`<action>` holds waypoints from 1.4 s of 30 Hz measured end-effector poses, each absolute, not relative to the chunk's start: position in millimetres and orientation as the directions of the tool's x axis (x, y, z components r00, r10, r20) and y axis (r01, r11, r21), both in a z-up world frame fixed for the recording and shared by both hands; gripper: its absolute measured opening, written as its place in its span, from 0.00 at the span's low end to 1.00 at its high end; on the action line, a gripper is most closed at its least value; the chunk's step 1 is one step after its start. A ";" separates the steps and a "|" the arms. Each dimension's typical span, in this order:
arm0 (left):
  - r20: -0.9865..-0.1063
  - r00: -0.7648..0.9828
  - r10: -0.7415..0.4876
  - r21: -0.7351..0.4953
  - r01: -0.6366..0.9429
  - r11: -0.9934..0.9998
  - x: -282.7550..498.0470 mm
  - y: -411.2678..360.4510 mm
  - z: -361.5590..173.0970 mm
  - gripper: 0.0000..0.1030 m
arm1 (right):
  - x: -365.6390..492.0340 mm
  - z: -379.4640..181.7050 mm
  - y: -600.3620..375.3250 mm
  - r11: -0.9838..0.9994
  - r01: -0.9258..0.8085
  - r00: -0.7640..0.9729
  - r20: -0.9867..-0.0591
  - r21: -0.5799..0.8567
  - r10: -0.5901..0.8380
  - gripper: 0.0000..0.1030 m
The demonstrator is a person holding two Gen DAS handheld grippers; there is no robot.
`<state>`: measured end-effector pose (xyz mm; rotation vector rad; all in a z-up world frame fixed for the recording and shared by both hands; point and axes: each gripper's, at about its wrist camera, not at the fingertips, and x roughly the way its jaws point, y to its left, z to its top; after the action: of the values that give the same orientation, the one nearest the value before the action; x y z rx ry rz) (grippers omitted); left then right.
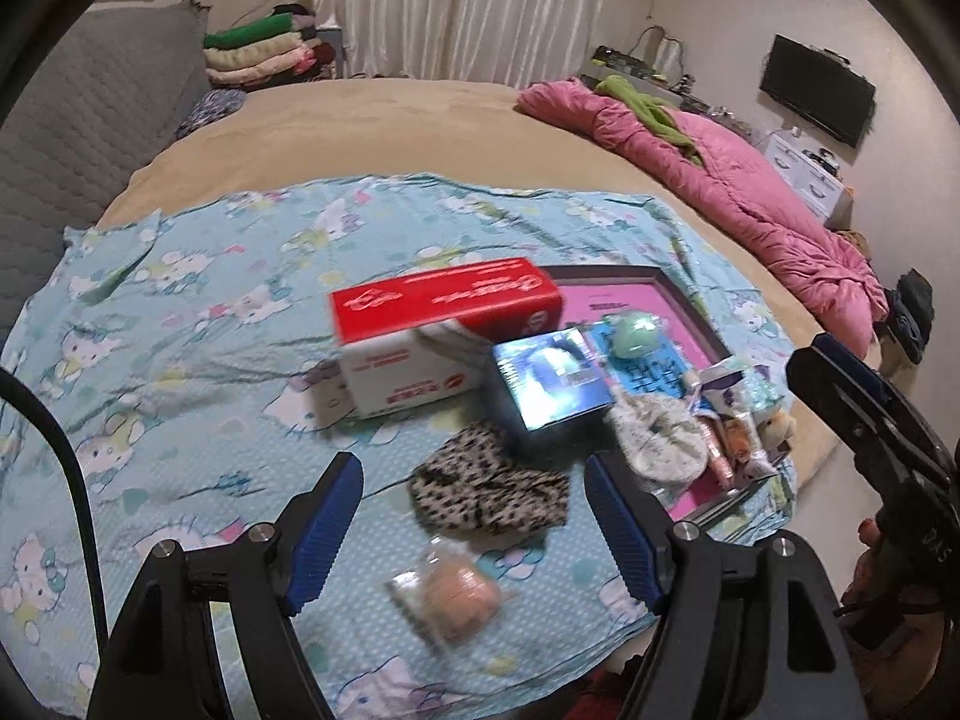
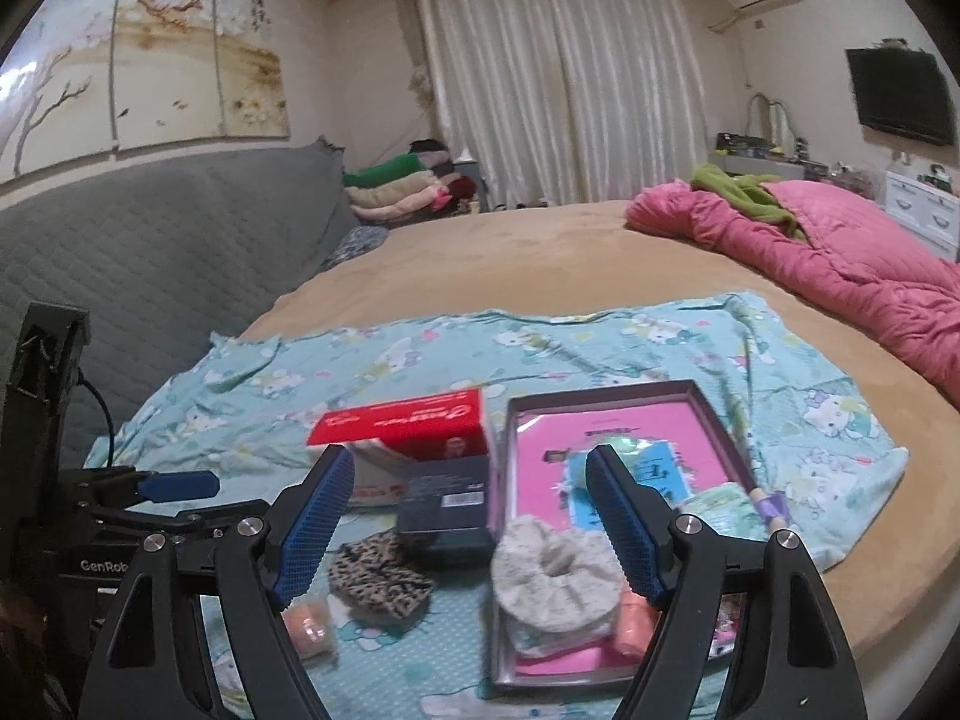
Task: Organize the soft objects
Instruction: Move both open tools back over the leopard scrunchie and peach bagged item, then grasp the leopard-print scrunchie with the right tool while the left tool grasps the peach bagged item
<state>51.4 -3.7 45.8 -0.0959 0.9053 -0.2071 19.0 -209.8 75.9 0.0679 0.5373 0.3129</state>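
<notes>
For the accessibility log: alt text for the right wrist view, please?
Open right gripper hovers above a white scrunchie in a pink-lined tray on a cartoon-print cloth; a leopard scrunchie, dark box and red-lidded box lie left of it.

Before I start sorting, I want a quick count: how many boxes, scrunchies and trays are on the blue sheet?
Boxes: 2, red-and-white box, dark blue box
Scrunchies: 2, leopard scrunchie, white scrunchie
Trays: 1, pink tray
Total: 5

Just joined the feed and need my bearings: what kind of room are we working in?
A bedroom, most likely: the items lie on a large bed with a pink quilt bunched at its far side, folded blankets stacked by the curtains, and a wall-mounted TV.
</notes>
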 end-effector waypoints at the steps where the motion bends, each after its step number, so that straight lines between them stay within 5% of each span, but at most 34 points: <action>1: -0.774 0.595 -0.218 -0.172 0.133 0.976 50.0 -0.1 43.3 0.74 | 18.8 75.1 -206.2 0.949 -0.281 0.809 -0.497 0.140 0.313 0.78; 27: -0.871 0.347 -0.346 -0.329 0.110 0.938 48.7 1.4 -58.3 0.74 | 36.2 19.8 -165.5 0.939 -0.331 0.698 -0.645 0.095 0.311 0.78; 42: -0.860 0.330 -0.389 -0.367 0.130 0.921 62.6 -5.2 -84.5 0.66 | 70.7 -26.7 -128.6 0.905 -0.367 0.516 -0.763 0.214 0.390 0.78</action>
<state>62.6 -5.2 -84.5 -0.2499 1.1897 -0.3439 70.7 -128.6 -26.7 0.0270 0.9228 0.4544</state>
